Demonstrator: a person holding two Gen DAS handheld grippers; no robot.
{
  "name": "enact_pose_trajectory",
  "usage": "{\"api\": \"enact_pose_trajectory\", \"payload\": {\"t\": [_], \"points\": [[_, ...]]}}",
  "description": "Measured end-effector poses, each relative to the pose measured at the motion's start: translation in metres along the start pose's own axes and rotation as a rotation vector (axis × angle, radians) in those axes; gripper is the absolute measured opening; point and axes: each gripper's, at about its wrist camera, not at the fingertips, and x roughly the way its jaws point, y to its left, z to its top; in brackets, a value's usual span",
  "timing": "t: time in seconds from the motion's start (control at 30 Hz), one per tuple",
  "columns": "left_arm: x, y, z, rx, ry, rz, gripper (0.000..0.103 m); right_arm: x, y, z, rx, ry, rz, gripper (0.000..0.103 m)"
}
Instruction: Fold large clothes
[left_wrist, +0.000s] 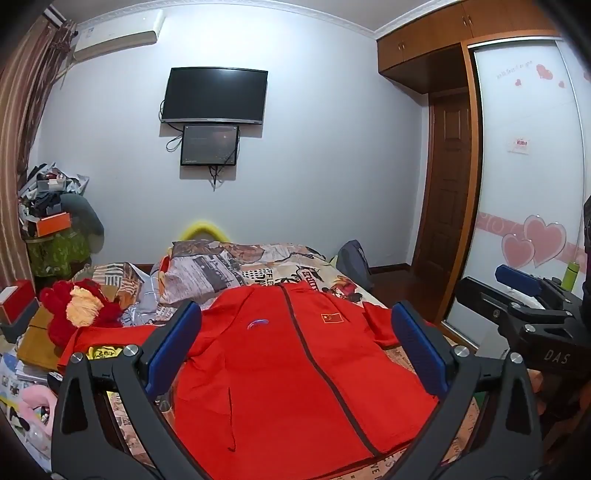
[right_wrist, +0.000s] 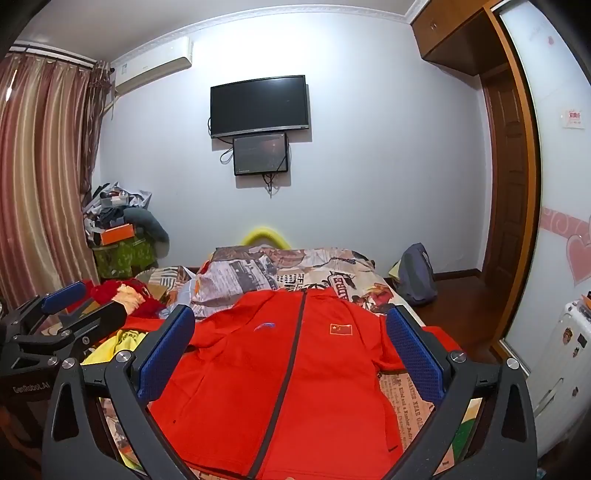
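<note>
A large red zip-up jacket (left_wrist: 273, 369) lies flat, front up, on the bed, with a dark zipper down the middle and a small flag patch on the chest. It also shows in the right wrist view (right_wrist: 280, 380). My left gripper (left_wrist: 295, 328) is open and empty, held above the jacket's lower part. My right gripper (right_wrist: 291, 332) is open and empty too, held above the jacket at a similar height. The right gripper shows at the right edge of the left wrist view (left_wrist: 524, 299). The left gripper shows at the left edge of the right wrist view (right_wrist: 70, 306).
The bed has a newspaper-print cover (left_wrist: 417, 465) and a folded quilt (right_wrist: 288, 273) beyond the jacket. A red plush toy (left_wrist: 81, 310) and yellow cloth (right_wrist: 118, 343) lie at left. A backpack (right_wrist: 417, 273) stands on the floor at right, by the wardrobe (left_wrist: 528, 184).
</note>
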Motion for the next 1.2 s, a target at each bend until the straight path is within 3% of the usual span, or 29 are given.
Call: {"api": "enact_pose_trajectory", "payload": {"t": [1.2], "points": [[0.0079, 0.0006, -0.0019, -0.012, 0.018, 0.005, 0.103, 0.0042, -0.0038, -0.0006, 0.000, 0.022, -0.001, 0.103]]}}
